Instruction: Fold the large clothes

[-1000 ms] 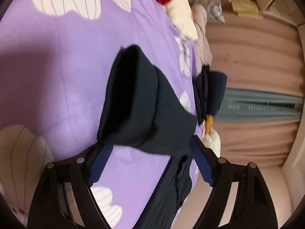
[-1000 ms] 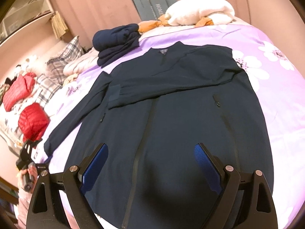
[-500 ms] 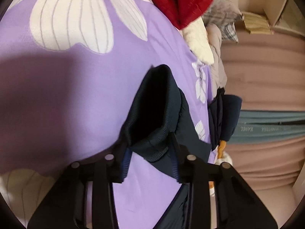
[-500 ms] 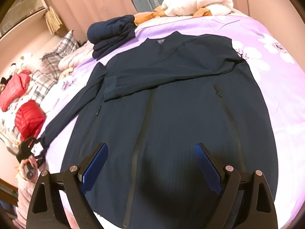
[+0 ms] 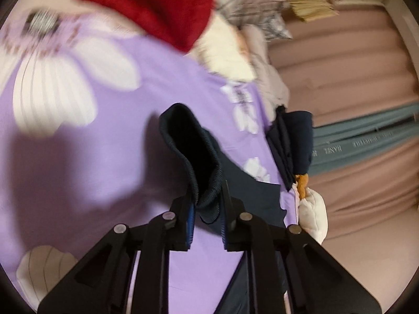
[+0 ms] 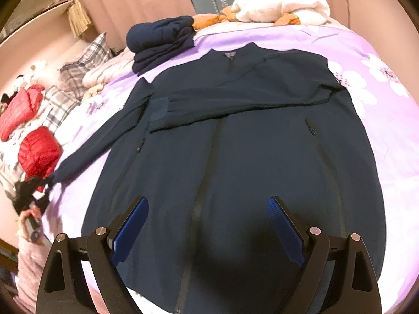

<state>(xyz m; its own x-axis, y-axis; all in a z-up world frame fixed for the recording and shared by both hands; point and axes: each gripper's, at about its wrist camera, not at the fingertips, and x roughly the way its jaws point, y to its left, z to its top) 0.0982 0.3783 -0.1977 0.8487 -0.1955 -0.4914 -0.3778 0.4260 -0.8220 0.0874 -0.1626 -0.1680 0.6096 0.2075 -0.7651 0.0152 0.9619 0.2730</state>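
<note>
A dark navy zip jacket (image 6: 248,162) lies flat, front up, on the purple flowered bedsheet (image 6: 387,141). One sleeve (image 6: 235,104) is folded across its chest. The other sleeve stretches out to the left, and its ribbed cuff (image 5: 193,154) stands up between the blue pads of my left gripper (image 5: 207,209). The jaws are closing and pinch the cuff's lower edge. In the right wrist view the left gripper (image 6: 28,191) shows at the sleeve's end, with a hand on it. My right gripper (image 6: 207,225) hovers open above the jacket's hem, nothing between its fingers.
A folded navy pile (image 6: 159,41) and a white bundle (image 6: 282,7) sit at the head of the bed. Red puffy jackets (image 6: 39,151) and plaid pillows (image 6: 83,60) crowd the left side. Pink curtains (image 5: 353,78) hang behind.
The left gripper's jaws closed from wide open onto the sleeve cuff and lifted it slightly off the sheet. The right gripper stayed put.
</note>
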